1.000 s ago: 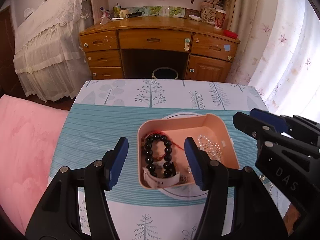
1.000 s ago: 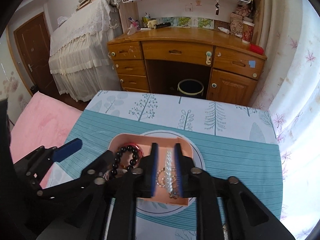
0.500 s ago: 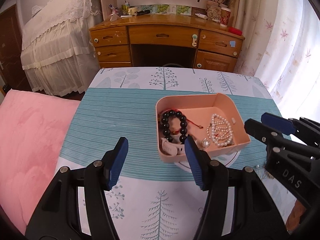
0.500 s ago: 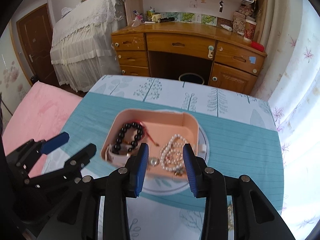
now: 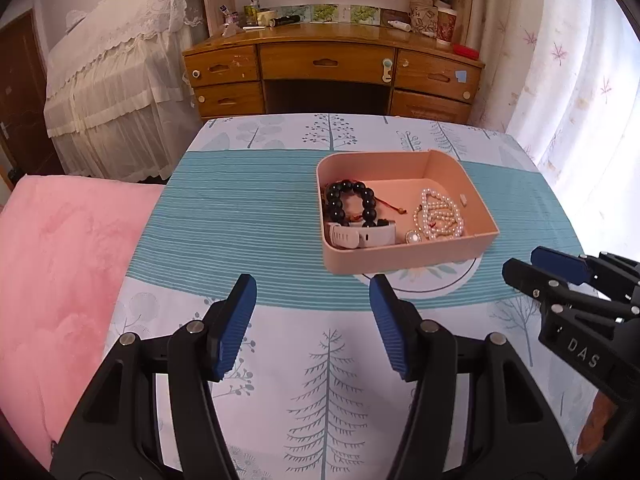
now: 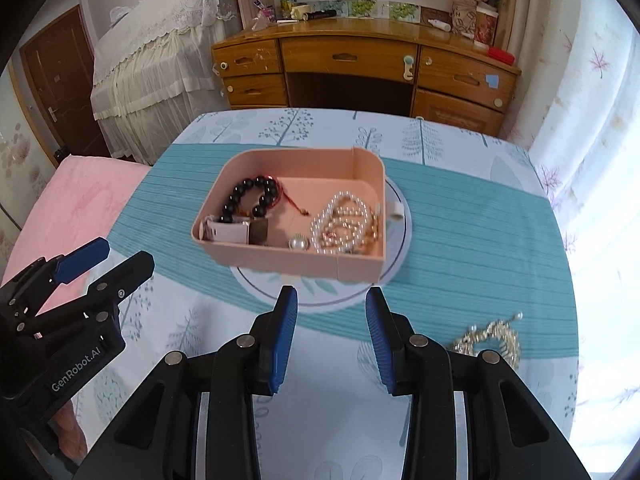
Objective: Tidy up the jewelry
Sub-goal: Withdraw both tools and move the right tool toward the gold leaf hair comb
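- Left wrist view: our left gripper (image 5: 312, 316) is open and empty above the tree-print desk (image 5: 280, 208).
- Our right gripper (image 6: 331, 332) is likewise parted and empty, near the pink tray (image 6: 280, 258).
- A wooden dresser (image 6: 360, 68) stands behind.

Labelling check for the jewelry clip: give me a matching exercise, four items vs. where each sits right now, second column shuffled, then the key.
Items
1. black bead bracelet
2. pearl strand
3. gold chain piece
4. white watch

Places
A. loose on the tablecloth, outside the tray, right of the right gripper
B. right half of the pink tray
C. left near corner of the tray
D. left half of the tray, just behind the watch

Pairs: 1-D, 2-B, 3-A, 4-C
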